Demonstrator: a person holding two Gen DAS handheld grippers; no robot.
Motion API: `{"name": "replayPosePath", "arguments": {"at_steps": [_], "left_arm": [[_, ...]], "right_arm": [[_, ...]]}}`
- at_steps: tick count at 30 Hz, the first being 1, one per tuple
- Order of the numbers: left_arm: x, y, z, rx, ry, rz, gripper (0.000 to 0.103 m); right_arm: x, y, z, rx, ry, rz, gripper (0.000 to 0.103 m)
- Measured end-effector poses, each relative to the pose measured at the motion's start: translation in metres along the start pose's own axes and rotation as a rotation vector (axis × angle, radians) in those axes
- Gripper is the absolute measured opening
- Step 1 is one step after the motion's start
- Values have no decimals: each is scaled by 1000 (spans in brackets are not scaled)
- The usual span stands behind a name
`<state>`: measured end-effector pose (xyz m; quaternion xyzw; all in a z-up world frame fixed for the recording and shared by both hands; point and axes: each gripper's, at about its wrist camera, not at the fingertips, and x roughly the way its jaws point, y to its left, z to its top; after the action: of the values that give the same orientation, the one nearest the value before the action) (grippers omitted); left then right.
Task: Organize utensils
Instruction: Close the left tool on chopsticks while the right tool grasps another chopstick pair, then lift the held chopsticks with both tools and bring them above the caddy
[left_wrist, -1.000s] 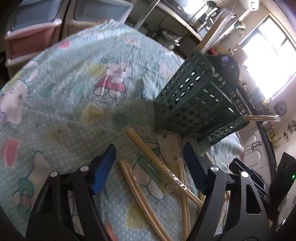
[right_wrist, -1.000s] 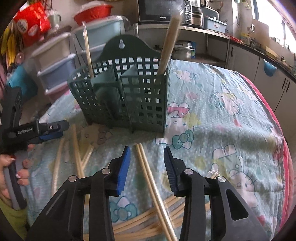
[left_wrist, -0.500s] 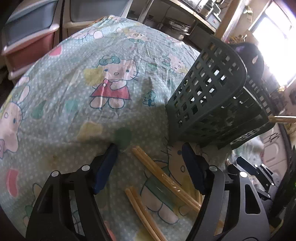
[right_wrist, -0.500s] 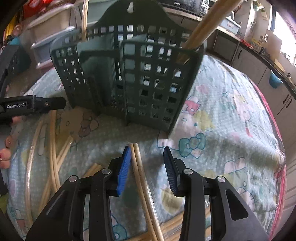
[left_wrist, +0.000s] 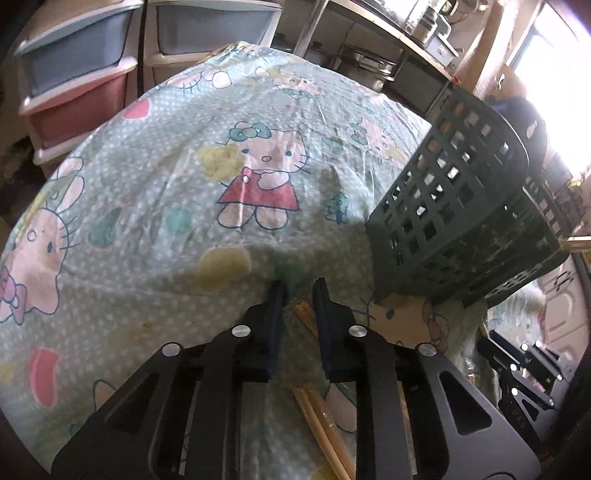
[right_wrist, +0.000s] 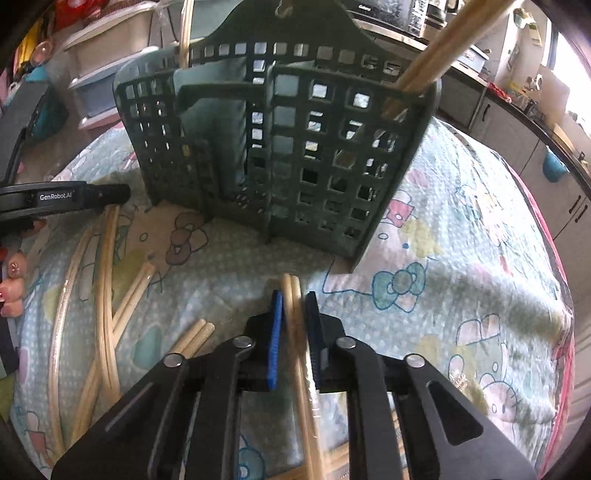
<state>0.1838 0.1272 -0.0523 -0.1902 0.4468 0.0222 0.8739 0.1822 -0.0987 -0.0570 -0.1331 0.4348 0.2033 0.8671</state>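
Note:
A dark green slotted utensil basket (left_wrist: 458, 206) (right_wrist: 280, 147) stands on the Hello Kitty cloth, with chopsticks (right_wrist: 447, 48) standing in its right compartment. My left gripper (left_wrist: 298, 291) is shut on a wrapped pair of chopsticks (left_wrist: 321, 410) lying on the cloth. My right gripper (right_wrist: 293, 299) is shut on another wrapped pair of chopsticks (right_wrist: 290, 288) just in front of the basket. The left gripper also shows at the left edge of the right wrist view (right_wrist: 74, 197).
Several more chopstick pairs (right_wrist: 103, 280) lie loose on the cloth left of my right gripper. Plastic drawer units (left_wrist: 77, 74) stand beyond the table's far edge. Kitchen cabinets (right_wrist: 517, 129) line the right side.
Both grippers have moved forward and closed: the left from wide open onto one chopstick pair, the right from partly open onto another pair. The basket looms closer in both views.

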Motion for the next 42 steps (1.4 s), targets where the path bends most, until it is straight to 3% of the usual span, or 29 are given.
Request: {"name": "replayPosePath", "arguments": {"at_steps": [5,8,24,34,42], "left_arm": [[-5,9,3,-75,-5,-77,5],[-19,5,2,-70,-44,-108,4],[-122,-49,-5,44,-277,-304,1],[-162,-76,2,121,-346,-381,1],[-177,-97,4,171,-371,-422,1]], "right_arm": [[-27,-9,-3,51,-70,42,10],[-47,-16,-3,79,-138,68,10],[-148,-33,-13,171,-383,84,10],[-193,-42,-12,216,-524,105,7],[-209,-50,-11,243,-584,113,6]]}}
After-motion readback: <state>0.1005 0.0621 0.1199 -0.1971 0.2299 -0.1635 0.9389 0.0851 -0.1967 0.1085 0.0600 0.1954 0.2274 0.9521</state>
